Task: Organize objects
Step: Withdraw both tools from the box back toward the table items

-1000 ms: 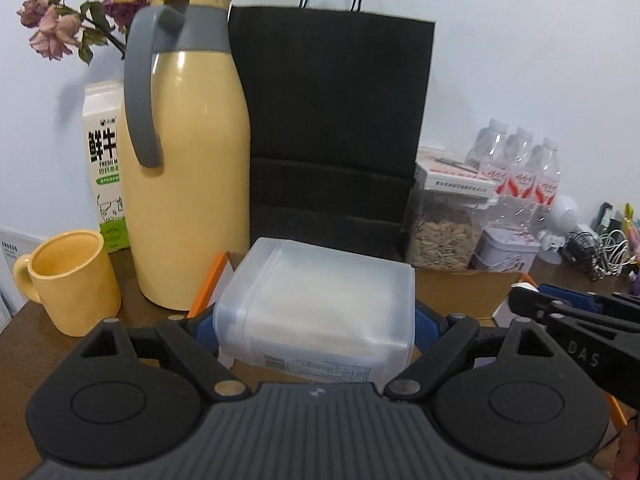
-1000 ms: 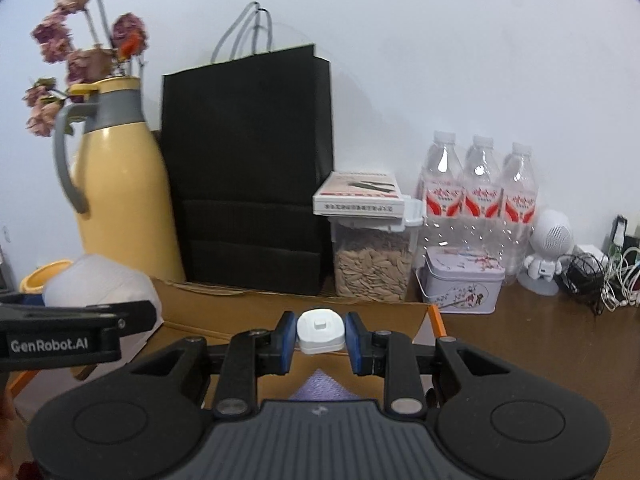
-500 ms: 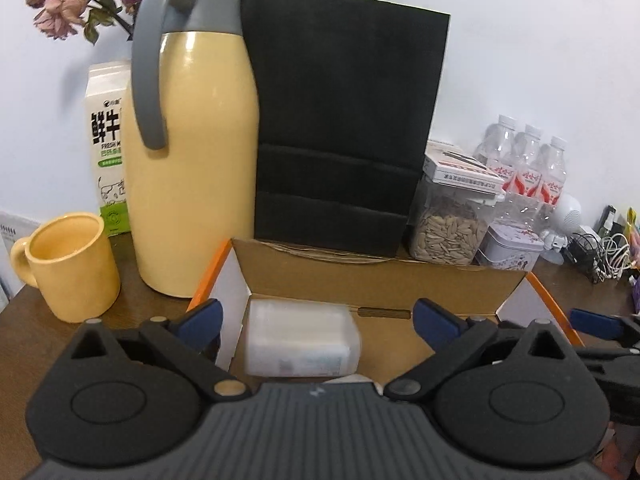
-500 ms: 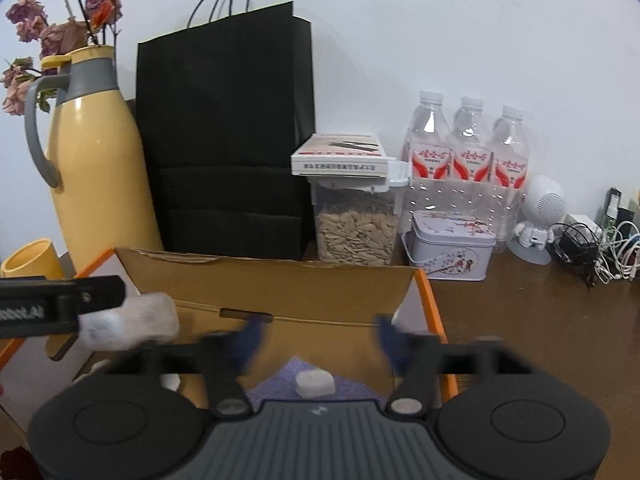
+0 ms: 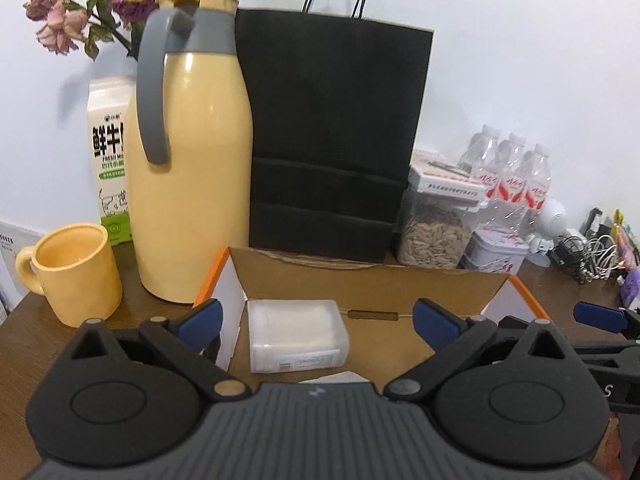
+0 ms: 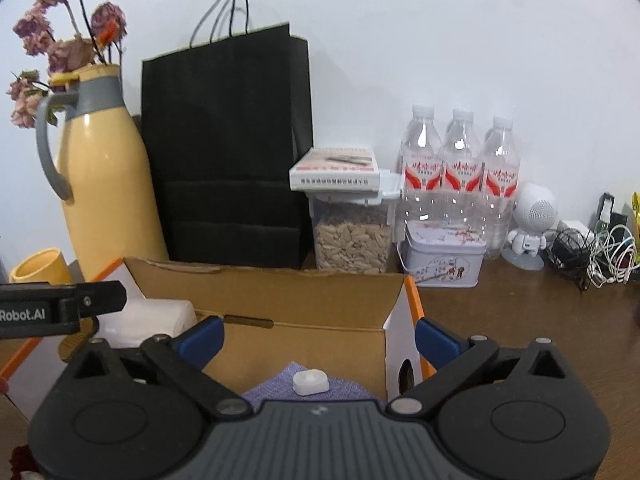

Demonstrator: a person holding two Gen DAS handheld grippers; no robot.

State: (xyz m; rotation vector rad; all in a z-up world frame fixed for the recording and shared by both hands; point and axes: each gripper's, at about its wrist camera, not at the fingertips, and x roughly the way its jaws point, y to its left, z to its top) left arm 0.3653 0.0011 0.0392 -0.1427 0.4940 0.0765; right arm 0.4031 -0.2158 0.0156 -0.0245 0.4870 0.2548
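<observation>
I see both tools over the cardboard box [image 5: 360, 284]. My left hand-held gripper [image 5: 316, 316] gapes wide, gripping nothing; the translucent plastic case [image 5: 296, 336] lies inside the box at its left end. My right hand-held gripper [image 6: 318, 338] is opening, empty, the small white cap [image 6: 310, 382] lying on purple cloth [image 6: 344, 390] inside the box.

Ahead of my claw the brown table [image 6: 520, 320] carries the cardboard box [image 6: 320, 300], yellow jug [image 5: 188, 200], mug [image 5: 76, 272] and black bag [image 5: 332, 140].
</observation>
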